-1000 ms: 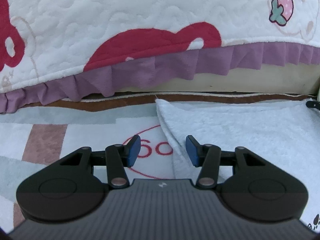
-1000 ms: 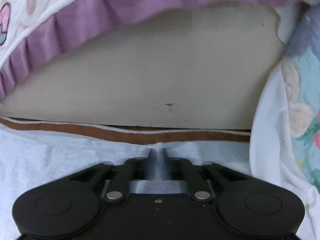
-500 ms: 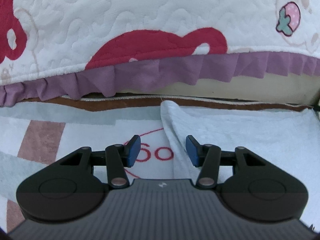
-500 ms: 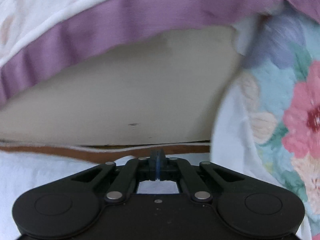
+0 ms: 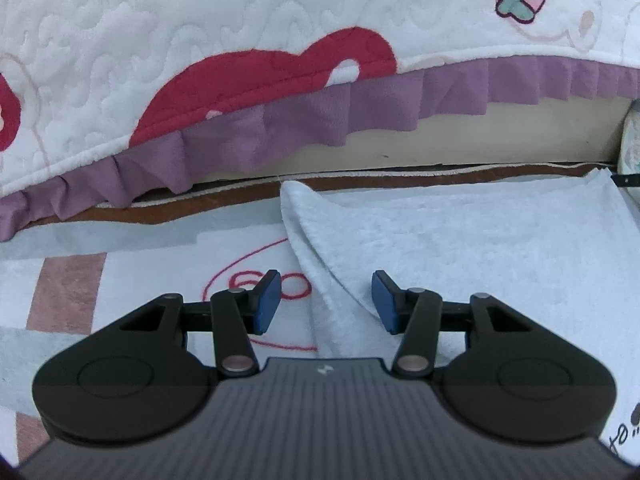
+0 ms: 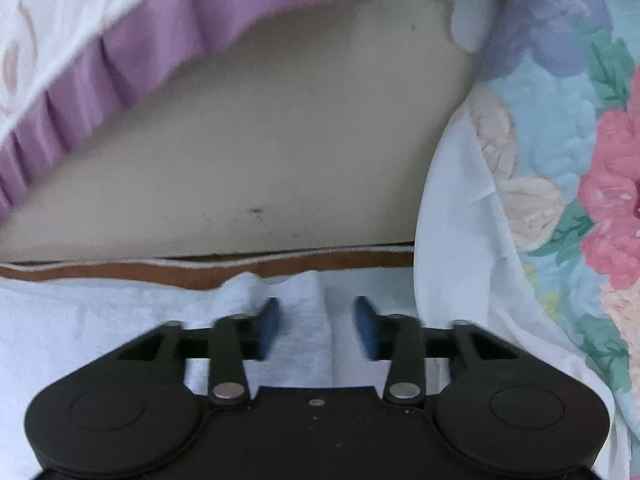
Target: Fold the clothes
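The towel (image 5: 460,248), pale blue, is laid flat on a patterned mat (image 5: 152,276), with its left edge folded over and its far edge just short of the mat's brown border (image 5: 240,196).

In the left wrist view, the left gripper (image 5: 326,300) is held with its jaws parted and nothing clasped; the towel's folded left edge is seen running under the gap between the blue pads (image 5: 267,298), untouched by them. A red ring with "60" (image 5: 272,282) is printed on the mat at 10 o'clock of the jaws. Farther out at 12 o'clock, a white quilt (image 5: 200,40) with a purple frill (image 5: 320,120) is draped over a cream panel (image 5: 480,140).

In the right wrist view, the right gripper (image 6: 316,326) is shown with its jaws opening and released; a raised pleat of the towel (image 6: 304,320) stands between the pads but is not pressed by them. At 12 o'clock the brown border (image 6: 280,266) and the cream panel (image 6: 260,152) are seen, the frill (image 6: 120,72) at 10 o'clock, and a floral cloth (image 6: 560,200) at 2 o'clock.
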A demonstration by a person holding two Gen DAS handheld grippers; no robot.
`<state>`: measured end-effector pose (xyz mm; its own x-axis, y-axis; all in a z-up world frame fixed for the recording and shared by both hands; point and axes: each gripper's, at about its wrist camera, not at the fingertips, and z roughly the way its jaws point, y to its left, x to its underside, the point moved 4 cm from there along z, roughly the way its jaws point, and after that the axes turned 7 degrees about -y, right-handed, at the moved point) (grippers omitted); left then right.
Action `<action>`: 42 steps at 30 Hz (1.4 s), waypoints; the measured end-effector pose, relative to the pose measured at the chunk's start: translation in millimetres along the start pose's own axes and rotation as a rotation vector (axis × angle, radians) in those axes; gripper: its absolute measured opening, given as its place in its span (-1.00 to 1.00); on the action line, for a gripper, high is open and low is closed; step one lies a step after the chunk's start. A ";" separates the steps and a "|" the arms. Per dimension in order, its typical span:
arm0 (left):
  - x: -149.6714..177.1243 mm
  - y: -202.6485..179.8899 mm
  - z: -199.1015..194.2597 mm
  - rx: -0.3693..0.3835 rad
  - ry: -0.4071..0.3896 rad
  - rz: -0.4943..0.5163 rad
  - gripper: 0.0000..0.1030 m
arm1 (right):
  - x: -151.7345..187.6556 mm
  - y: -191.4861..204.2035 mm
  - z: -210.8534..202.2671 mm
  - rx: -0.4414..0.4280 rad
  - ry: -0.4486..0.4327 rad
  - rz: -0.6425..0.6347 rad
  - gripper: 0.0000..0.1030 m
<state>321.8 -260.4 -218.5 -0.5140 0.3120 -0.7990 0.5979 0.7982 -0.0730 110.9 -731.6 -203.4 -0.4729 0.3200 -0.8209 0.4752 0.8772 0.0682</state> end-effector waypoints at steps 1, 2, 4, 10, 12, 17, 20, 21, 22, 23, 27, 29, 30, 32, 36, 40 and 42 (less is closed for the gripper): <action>-0.6 -0.6 1.0 -0.003 0.001 -0.002 -0.05 | 2.0 1.0 3.9 0.003 0.006 0.002 -0.02; -1.2 -1.2 2.0 -0.007 0.002 -0.004 -0.05 | 2.1 3.6 -1.2 0.004 -0.002 -0.002 -0.01; -2.3 -1.7 2.4 -0.019 -0.001 -0.008 -0.05 | 1.3 8.4 -7.3 -0.030 -0.018 -0.028 -0.87; -4.8 7.9 0.4 -0.041 -0.010 -0.044 -0.05 | -12.1 -12.8 -42.7 0.037 -0.127 -0.025 -0.97; -3.4 12.9 -1.6 -0.034 -0.011 -0.072 -0.05 | -5.7 -15.9 -39.1 0.052 -0.068 -0.051 -0.97; 5.5 18.2 -10.2 0.043 0.006 -0.119 -0.05 | 1.1 -22.0 -33.8 0.080 -0.021 0.043 -0.96; 9.9 8.2 -11.0 0.103 0.037 -0.066 -0.04 | 1.7 -22.9 -30.1 0.088 -0.011 0.057 -0.97; 9.7 3.5 -8.7 0.095 0.038 -0.042 -0.03 | 1.8 -22.4 -30.0 0.094 -0.009 0.055 -0.97; 9.4 -1.1 -6.4 0.088 0.039 -0.019 -0.01 | 2.0 -21.9 -30.0 0.099 -0.008 0.053 -0.97; 9.0 -5.8 -4.0 0.080 0.040 0.005 0.00 | 2.1 -21.2 -30.7 0.103 -0.006 0.053 -0.97; 2.2 -20.2 5.6 0.013 0.020 0.084 -0.97 | 2.8 -20.5 -35.5 0.109 -0.003 0.053 -0.97; -4.3 -23.4 7.4 -0.022 0.008 0.092 -0.97 | 2.3 -19.9 -41.9 0.105 -0.016 0.031 -0.97; -5.3 -19.0 5.0 -0.040 -0.010 0.061 -0.97 | 2.1 -19.6 -45.1 0.103 -0.024 0.020 -0.97; -7.0 -10.0 0.0 -0.077 -0.045 0.000 -0.97 | 3.0 -20.6 -53.2 0.082 -0.059 0.009 -0.97; 0.4 6.3 -8.1 -0.147 -0.088 -0.026 -0.97 | 10.2 -26.8 -62.4 0.068 -0.085 -0.008 -0.97; -2.2 2.3 -4.3 -0.187 -0.088 0.003 -0.97 | 9.4 -25.9 -66.1 0.083 -0.102 -0.038 -0.97; -1.6 1.0 -1.6 -0.195 -0.057 -0.010 -0.97 | -5.8 -34.8 -68.7 0.161 -0.122 -0.047 -0.98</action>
<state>322.3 -259.3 -216.3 -0.4806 0.2786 -0.8315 0.4600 0.8874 0.0314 46.1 -739.4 -162.1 -0.4087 0.2256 -0.8844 0.5720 0.8184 -0.0556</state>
